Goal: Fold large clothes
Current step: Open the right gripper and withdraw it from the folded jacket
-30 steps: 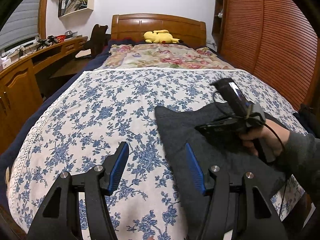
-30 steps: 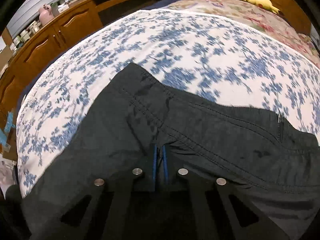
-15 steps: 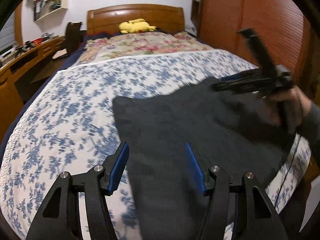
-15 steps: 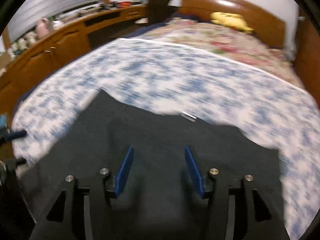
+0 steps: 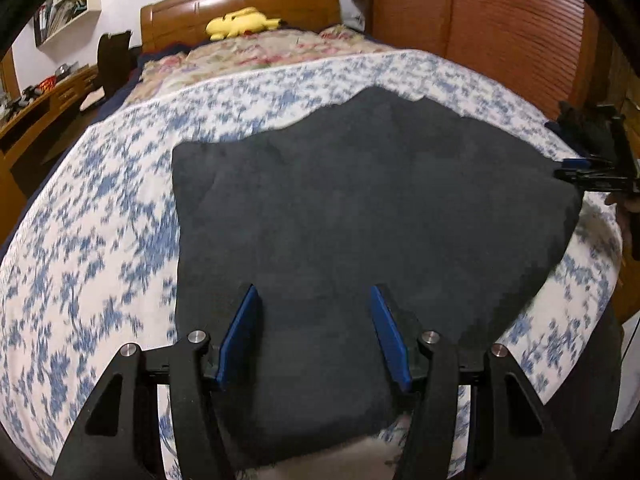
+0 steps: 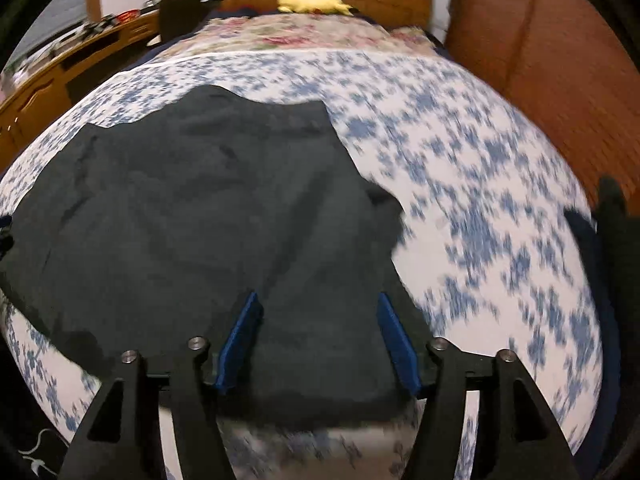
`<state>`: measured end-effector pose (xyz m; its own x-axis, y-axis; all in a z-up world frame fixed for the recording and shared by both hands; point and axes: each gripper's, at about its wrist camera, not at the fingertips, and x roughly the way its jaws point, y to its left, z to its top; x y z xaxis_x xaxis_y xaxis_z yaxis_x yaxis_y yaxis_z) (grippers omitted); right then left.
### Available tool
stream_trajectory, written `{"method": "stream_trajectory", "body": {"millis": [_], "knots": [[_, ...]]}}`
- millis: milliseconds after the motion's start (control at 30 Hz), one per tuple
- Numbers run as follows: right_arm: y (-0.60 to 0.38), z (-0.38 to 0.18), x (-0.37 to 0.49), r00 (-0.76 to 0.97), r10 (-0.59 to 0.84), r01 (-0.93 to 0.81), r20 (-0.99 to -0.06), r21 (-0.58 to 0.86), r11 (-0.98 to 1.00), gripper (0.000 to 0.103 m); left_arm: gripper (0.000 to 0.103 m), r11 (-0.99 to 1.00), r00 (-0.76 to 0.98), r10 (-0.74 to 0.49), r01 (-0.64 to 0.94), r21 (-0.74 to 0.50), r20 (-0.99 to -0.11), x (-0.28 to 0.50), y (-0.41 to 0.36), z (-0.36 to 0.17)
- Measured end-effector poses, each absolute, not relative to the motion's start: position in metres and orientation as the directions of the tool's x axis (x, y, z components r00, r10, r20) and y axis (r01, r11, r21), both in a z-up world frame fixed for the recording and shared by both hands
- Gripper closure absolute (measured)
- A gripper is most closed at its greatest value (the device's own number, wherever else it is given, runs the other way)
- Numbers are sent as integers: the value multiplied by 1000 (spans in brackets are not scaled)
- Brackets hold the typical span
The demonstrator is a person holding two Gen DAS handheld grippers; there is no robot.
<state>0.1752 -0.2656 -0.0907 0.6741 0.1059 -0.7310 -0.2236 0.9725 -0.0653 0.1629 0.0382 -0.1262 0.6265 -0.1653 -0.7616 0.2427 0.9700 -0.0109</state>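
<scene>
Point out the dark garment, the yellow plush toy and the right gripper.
dark garment [image 5: 360,208], left wrist view, its middle.
yellow plush toy [image 5: 240,22], left wrist view, its body.
right gripper [image 6: 318,340], right wrist view, between fingertips.

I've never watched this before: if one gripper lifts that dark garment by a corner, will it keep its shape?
Probably not. The dark garment lies rumpled with wavy edges on the floral bedspread, so it looks floppy and would likely sag. Its matte cloth seems unlikely to slip.
</scene>
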Motion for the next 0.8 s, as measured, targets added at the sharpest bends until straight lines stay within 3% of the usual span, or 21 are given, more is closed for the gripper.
{"method": "stream_trajectory", "body": {"millis": [233,400,567,800], "knots": [[-284,-106,189,638,162,-158,-752,77,984,36,43,973,616,-157,231,-14,-772,156,45,-134],[-286,-112,193,656,156,-122,-738,101,987,36,43,973,620,-169,230,-29,-766,154,50,-135],[-289,-105,177,683,65,-46,-728,46,998,34,43,971,628,-173,239,-24,-759,150,49,-133],[-294,-99,158,670,90,-21,-737,102,995,33,43,971,626,-180,238,-34,-759,149,50,-133]]}}
